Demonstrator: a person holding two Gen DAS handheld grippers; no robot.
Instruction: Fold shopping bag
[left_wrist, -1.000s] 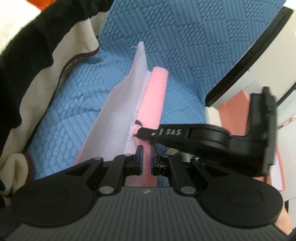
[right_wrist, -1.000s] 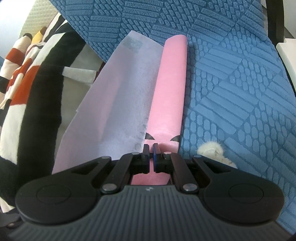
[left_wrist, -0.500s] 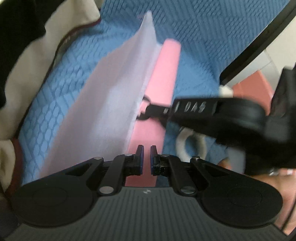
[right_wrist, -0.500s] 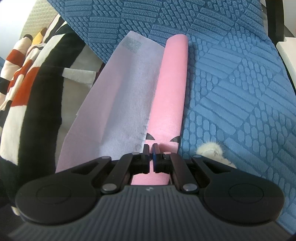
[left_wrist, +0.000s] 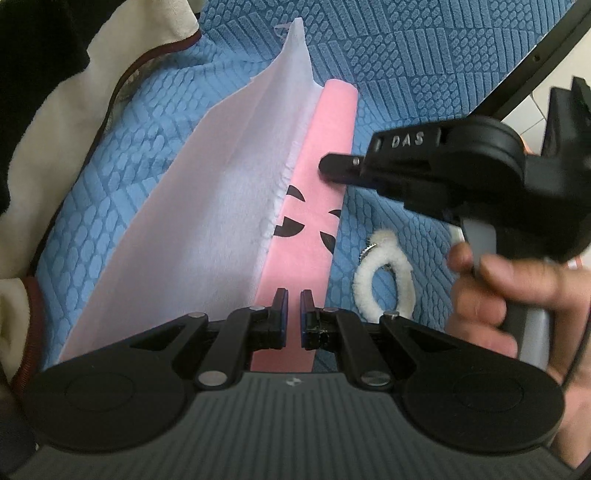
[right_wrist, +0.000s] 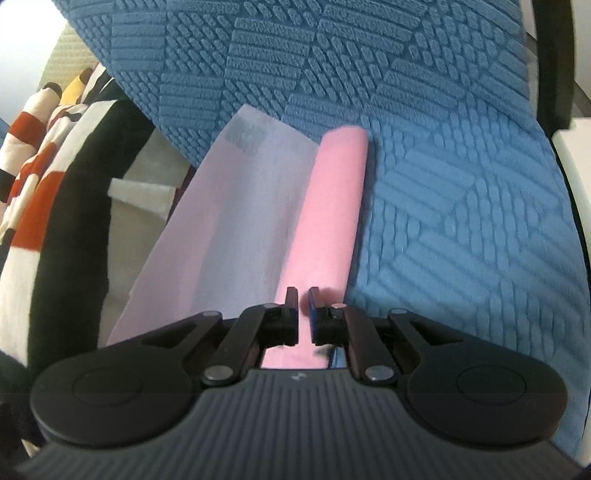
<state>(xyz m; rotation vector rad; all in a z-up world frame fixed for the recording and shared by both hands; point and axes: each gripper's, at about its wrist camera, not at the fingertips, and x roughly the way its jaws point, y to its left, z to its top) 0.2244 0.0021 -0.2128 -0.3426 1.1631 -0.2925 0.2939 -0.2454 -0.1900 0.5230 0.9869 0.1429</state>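
The shopping bag lies on a blue textured cushion as a long pink strip (left_wrist: 317, 155) with black print, and its pale lavender flap (left_wrist: 207, 206) stands up along the left side. My left gripper (left_wrist: 293, 295) hovers shut over the near end of the pink strip, with nothing seen pinched. In the left wrist view my right gripper (left_wrist: 325, 166) comes in from the right, its tip just above the strip. In its own view the right gripper (right_wrist: 303, 295) has jaws opening to a narrow gap over the pink strip (right_wrist: 332, 206), with nothing between them.
A white fluffy loop (left_wrist: 380, 280) lies on the blue cushion (left_wrist: 424, 74) right of the bag. A cream and black blanket (left_wrist: 55, 129) is bunched along the left, also striped in red (right_wrist: 33, 173). A person's hand (left_wrist: 491, 295) grips the right gripper's handle.
The left wrist view has dipped closer to the bag. The right gripper's jaws have parted slightly, and its view has slid forward along the strip, so the black print and fluffy loop are gone.
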